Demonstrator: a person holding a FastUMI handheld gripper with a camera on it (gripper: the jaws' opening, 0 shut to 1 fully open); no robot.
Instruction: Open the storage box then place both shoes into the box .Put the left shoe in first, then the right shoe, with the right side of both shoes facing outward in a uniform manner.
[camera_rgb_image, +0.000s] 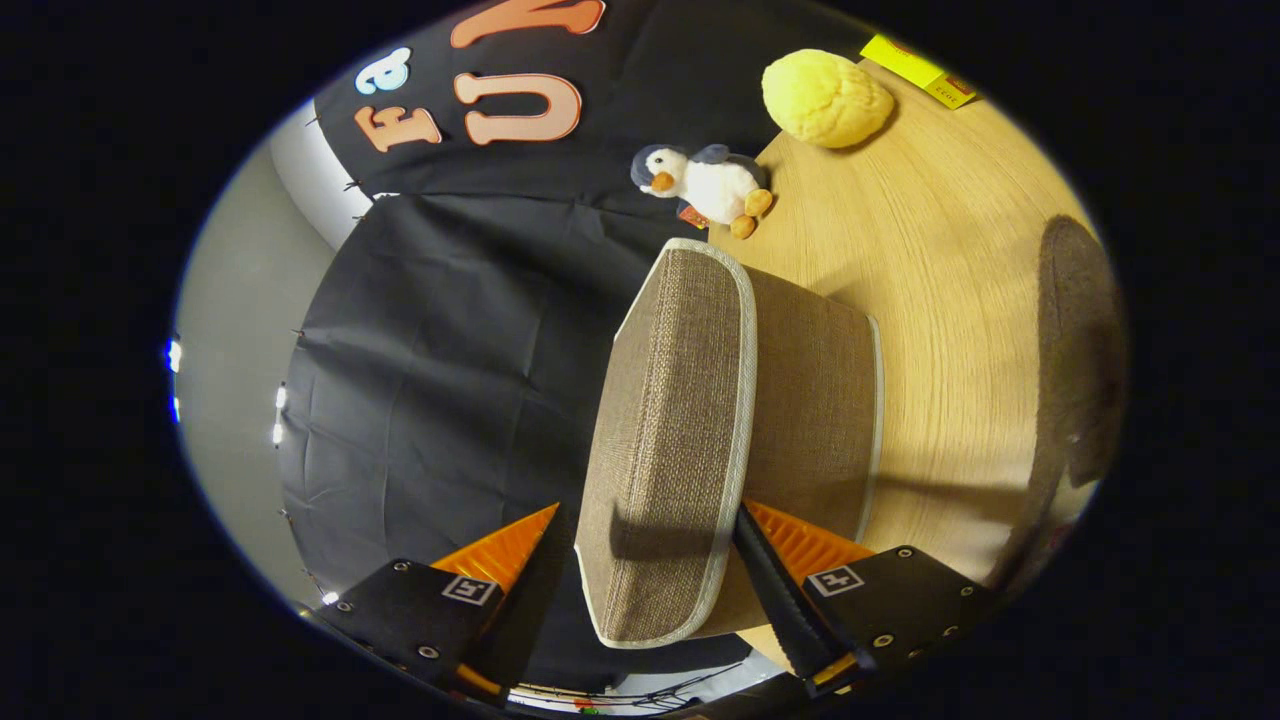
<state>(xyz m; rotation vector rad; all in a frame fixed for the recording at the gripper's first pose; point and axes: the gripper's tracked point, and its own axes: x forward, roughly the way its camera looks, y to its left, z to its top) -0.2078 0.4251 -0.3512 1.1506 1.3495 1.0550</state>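
Observation:
The brown woven storage box (815, 400) with pale trim stands on the wooden table (950, 300); the whole view is rolled on its side. Its lid (670, 430) lies between my fingers, the woven top face against the left finger (525, 580) and the trimmed rim against the right finger (775, 590). My gripper (655, 575) is shut on the lid's near edge. A dark brown rounded shape (1080, 350), which looks like a shoe, rests on the table beside the box, off past the right finger.
A penguin plush (705, 185) sits at the table's edge beyond the box. A yellow soft toy (825, 98) and a yellow card (915, 68) lie farther back. The black cloth wall (450, 380) hangs behind the table.

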